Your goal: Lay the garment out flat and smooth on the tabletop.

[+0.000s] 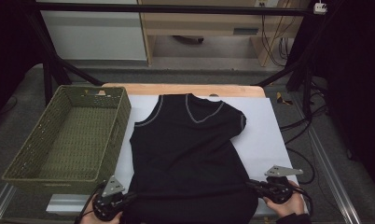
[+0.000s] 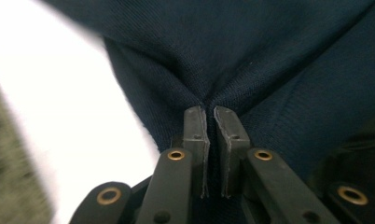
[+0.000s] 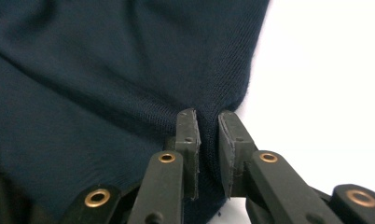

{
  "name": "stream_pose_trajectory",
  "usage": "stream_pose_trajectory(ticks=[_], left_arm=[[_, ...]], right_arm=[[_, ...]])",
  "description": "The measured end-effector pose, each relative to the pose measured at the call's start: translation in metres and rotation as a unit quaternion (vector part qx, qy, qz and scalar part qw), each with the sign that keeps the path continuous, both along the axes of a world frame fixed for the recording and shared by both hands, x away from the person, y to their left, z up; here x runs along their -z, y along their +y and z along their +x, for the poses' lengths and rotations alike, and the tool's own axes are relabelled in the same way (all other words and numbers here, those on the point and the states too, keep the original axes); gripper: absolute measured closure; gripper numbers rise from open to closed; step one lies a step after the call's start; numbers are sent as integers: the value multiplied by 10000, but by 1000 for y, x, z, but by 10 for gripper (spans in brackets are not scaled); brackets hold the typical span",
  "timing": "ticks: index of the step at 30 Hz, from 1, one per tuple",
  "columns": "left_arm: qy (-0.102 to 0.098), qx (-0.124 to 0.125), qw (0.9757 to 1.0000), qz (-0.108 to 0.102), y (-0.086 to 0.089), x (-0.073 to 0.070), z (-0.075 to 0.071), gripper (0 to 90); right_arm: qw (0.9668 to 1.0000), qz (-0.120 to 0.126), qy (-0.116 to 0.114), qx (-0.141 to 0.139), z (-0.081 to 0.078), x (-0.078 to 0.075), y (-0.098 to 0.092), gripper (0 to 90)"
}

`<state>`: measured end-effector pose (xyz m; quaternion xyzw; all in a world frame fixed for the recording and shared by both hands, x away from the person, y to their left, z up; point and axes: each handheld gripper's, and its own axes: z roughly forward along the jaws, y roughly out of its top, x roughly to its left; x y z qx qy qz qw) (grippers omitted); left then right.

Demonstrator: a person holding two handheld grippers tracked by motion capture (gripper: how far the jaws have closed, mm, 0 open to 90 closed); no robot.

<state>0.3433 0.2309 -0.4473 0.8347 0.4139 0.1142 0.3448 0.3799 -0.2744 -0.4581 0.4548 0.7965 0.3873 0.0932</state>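
Note:
A dark navy T-shirt with grey stitching at neck and sleeves lies flat on a white sheet, collar toward the far edge. My left gripper pinches the shirt's near left side, and in the left gripper view a fold of the shirt's fabric is bunched between its pads. My right gripper is shut on the shirt's near right side; in the right gripper view the shirt cloth is pressed between the jaws next to the white sheet.
An empty green woven basket stands at the table's left, close beside the left gripper. The wooden table edge shows at the far side. Black frame bars and cables run along the right.

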Motion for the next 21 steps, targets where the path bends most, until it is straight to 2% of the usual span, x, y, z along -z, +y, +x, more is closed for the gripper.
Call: stream_pose_trajectory(ticks=[1,3,5,7,9,10,11,12,14,15,16,19,21], left_arm=[[-50,3,10000,-23,2,-4,-3,836],[-146,32,9999,-38,7,-15,-10,835],[-34,128,9998,-160,13,-21,-18,833],[-80,141,9995,-253,17,-24,-23,817],[-77,35,9995,-316,16,-23,-24,732],[-107,-44,9996,-261,15,-21,-22,642],[-125,-93,9996,-228,13,-20,-19,604],[-133,-149,9995,-227,12,-18,-15,586],[-157,-251,9995,-140,8,-12,-8,510],[-134,-279,9994,-131,5,-9,-4,506],[-138,-288,9994,-105,2,-6,-2,487],[-240,-217,9993,197,-8,5,7,466],[-197,-180,9995,187,-11,11,13,462]], right_arm=[[9999,106,-26,-30,-3,-6,-3,803],[9998,137,7,-133,-8,-13,-7,803],[9996,175,113,-211,-15,-17,-10,802],[9989,197,280,-313,-24,-19,-13,795],[9979,244,428,-409,-32,-18,-15,760],[9981,176,416,-430,-34,-17,-15,713],[9990,100,245,-366,-35,-15,-15,595],[9996,82,112,-264,-34,-14,-16,521],[9998,98,-64,-145,-28,-12,-18,505],[9999,106,-107,-52,-23,-11,-18,490],[9999,98,-118,32,-18,-9,-17,493],[9991,71,-337,261,3,-1,-13,499],[9986,44,-395,353,14,3,-11,504]])
